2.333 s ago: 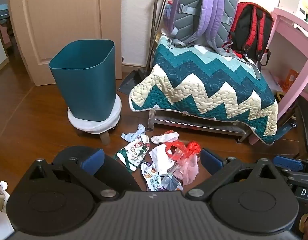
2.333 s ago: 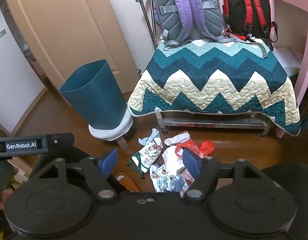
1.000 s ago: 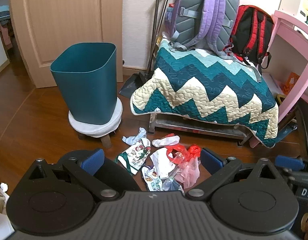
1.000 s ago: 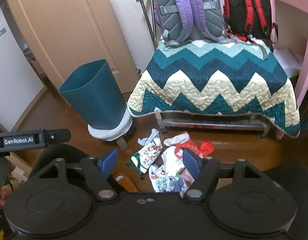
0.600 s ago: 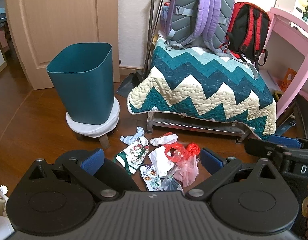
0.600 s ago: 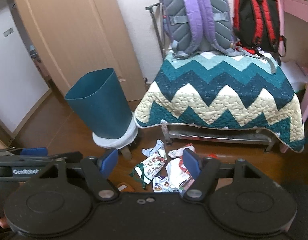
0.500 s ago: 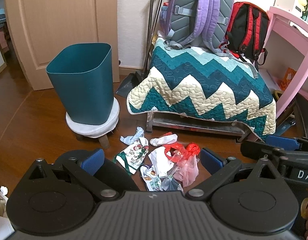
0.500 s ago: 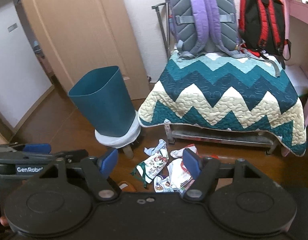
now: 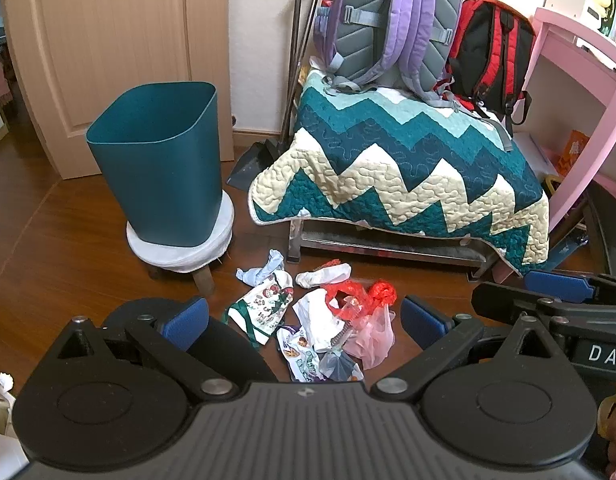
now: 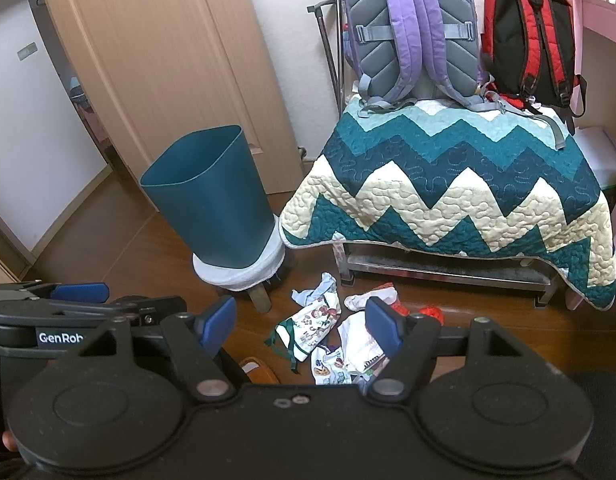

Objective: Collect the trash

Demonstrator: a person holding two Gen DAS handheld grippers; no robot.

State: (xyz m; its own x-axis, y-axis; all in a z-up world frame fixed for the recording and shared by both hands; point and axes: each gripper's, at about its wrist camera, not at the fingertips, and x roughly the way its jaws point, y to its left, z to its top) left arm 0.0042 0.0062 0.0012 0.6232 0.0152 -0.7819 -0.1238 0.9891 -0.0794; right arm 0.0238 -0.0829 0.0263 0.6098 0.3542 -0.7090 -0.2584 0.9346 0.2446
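While hovering high over the floor (image 9: 48,248), sitting spread wide and empty on both sides: left gripper (image 9: 304,316) and right gripper (image 10: 300,318), nothing between the blue pads. Framing the trash pile (image 9: 320,320) right between the left fingers (image 9: 186,320), well beyond the tips, down on the wood. Spotting a red bag (image 9: 364,294), printed wrappers (image 10: 308,326) and a white scrap (image 9: 324,274) lying loose, some overlapping. Waiting off to the left-finger side: teal bin (image 9: 160,164), upright on a small white stool (image 9: 180,242), mouth open. Judging the next bit: dropping low, picking one outlying piece, closing on a bunched fold rather than a flat edge. Risking a slip with thin plastic, so pinching deep. Keeping clear of the quilt (image 10: 448,184) hanging just beyond the pile.
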